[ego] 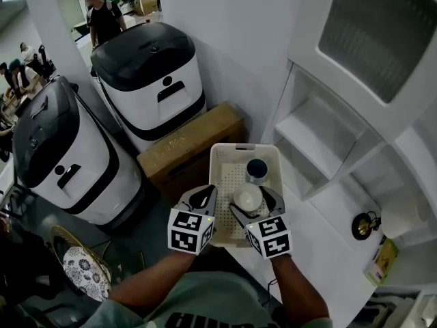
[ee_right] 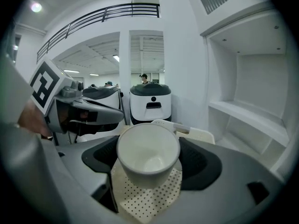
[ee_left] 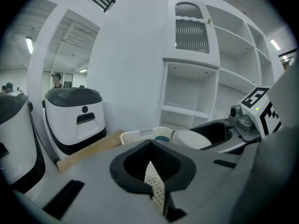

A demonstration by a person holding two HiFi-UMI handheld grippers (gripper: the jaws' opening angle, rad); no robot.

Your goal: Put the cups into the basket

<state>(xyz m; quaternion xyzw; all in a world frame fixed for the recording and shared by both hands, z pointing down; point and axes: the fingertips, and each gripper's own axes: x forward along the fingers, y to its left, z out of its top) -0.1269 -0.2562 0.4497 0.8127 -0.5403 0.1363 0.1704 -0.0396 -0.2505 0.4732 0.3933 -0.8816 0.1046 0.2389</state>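
Observation:
A cream perforated basket [ego: 232,150] sits at the edge of the white counter, with a dark blue cup [ego: 257,169] standing in its far part. My right gripper [ego: 255,202] is shut on a white cup [ego: 247,198], held mouth-up just above the basket floor; in the right gripper view the white cup [ee_right: 148,150] sits between the dark pads [ee_right: 201,164] over the dotted floor [ee_right: 145,197]. My left gripper [ego: 203,198] hovers at the basket's left side, shut and holding nothing. In the left gripper view the basket [ee_left: 135,135] and white cup [ee_left: 191,139] lie ahead.
Two white-and-black machines [ego: 153,80] [ego: 61,156] stand to the left, with a cardboard box [ego: 191,145] against the wall. White open shelves [ego: 328,142] rise to the right. A small dark object [ego: 365,225] sits on the counter [ego: 328,251]. A person [ego: 102,16] stands far back.

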